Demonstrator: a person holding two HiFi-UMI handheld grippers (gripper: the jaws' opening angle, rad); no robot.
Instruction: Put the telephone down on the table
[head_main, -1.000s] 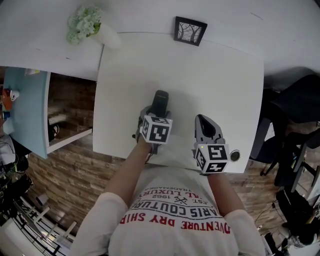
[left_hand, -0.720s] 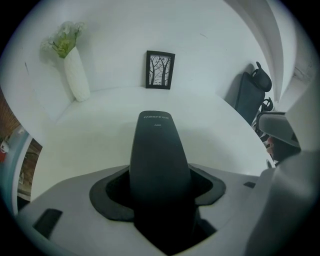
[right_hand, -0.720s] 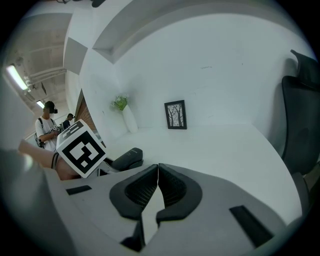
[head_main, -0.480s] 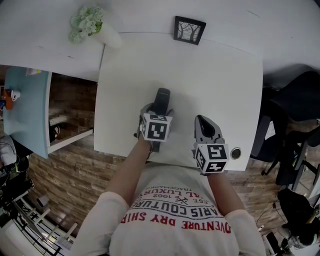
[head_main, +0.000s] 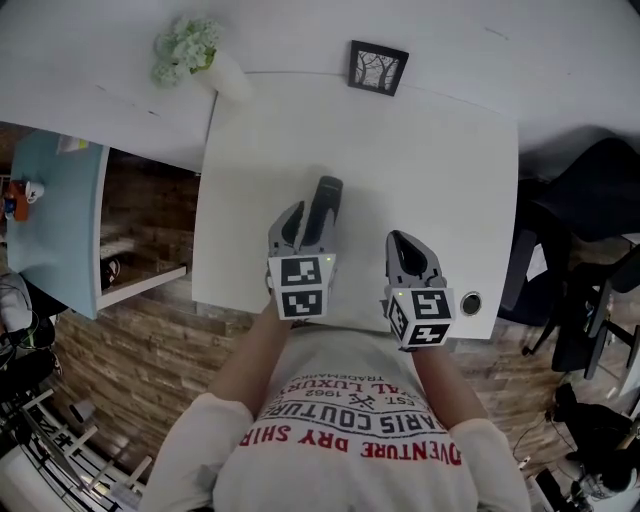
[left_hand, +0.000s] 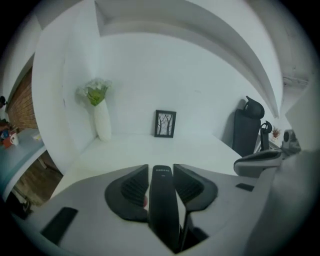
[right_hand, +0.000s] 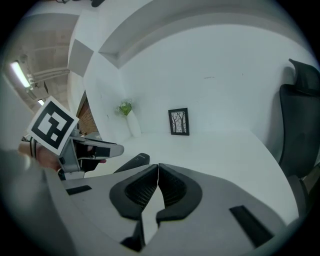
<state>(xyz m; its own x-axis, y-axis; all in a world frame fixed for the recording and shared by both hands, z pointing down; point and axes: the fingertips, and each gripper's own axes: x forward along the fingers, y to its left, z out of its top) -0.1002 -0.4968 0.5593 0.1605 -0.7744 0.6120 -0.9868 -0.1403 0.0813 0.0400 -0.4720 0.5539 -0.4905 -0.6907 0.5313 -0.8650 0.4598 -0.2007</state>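
The telephone is a slim black handset that points away from me over the middle of the white table. It runs lengthwise between the jaws of my left gripper, with only its far end past the fingertips. In the left gripper view the telephone fills the gap of the left gripper. The jaws are closing, and both pads lie against its sides. My right gripper hovers to the right, shut and empty, its tips touching in its own view. That view also shows the telephone off to the left.
A white vase of flowers and a small framed picture stand at the table's far edge. A round cable hole is at the near right corner. A black chair stands to the right, and a pale blue shelf to the left.
The left gripper's marker cube has drawn back toward me and tipped, and its jaws have narrowed around the telephone. The telephone and the right gripper have hardly moved.
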